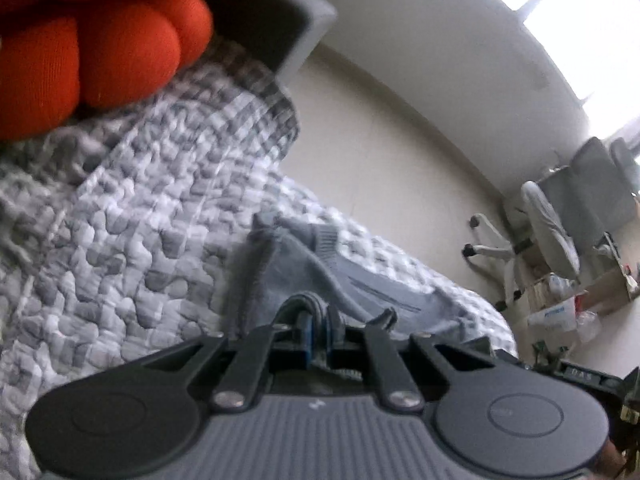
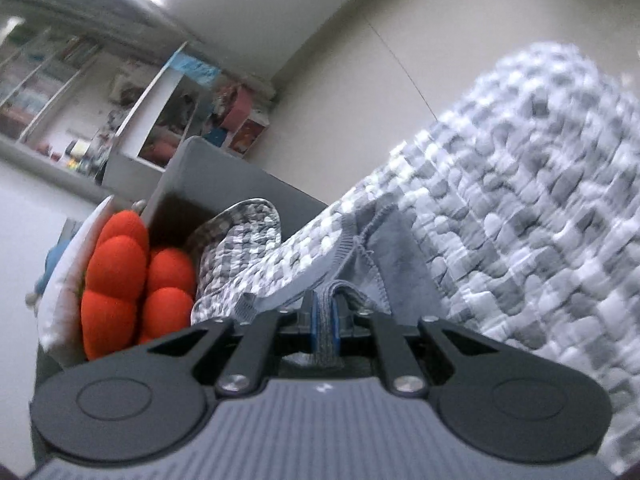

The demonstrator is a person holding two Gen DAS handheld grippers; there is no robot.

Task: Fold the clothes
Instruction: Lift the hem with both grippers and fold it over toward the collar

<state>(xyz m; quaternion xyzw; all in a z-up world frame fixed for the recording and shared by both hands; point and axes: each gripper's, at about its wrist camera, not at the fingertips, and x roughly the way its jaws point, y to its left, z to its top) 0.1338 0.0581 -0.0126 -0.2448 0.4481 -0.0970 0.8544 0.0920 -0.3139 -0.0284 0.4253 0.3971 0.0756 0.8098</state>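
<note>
A grey-blue knit garment (image 1: pixel 304 264) lies on a bed with a grey-and-white checked quilt (image 1: pixel 152 220). In the left wrist view my left gripper (image 1: pixel 314 320) is shut on a bunched fold of the garment, which bulges up between the blue pads. The rest of the cloth stretches away over the quilt, its ribbed hem at the far end. In the right wrist view my right gripper (image 2: pixel 326 316) is shut on another edge of the same garment (image 2: pixel 384 256), with a strip of grey knit pinched between its pads. The stitched seam and ribbed hem rise just beyond the fingertips.
An orange knotted cushion (image 1: pixel 100 40) rests against the grey headboard (image 1: pixel 272 20) at the bed's head; the same cushion (image 2: pixel 132 280) shows beside a checked pillow (image 2: pixel 240 236). A white office chair (image 1: pixel 540 236) and boxes stand past the bed. Shelves (image 2: pixel 80 92) line the far wall.
</note>
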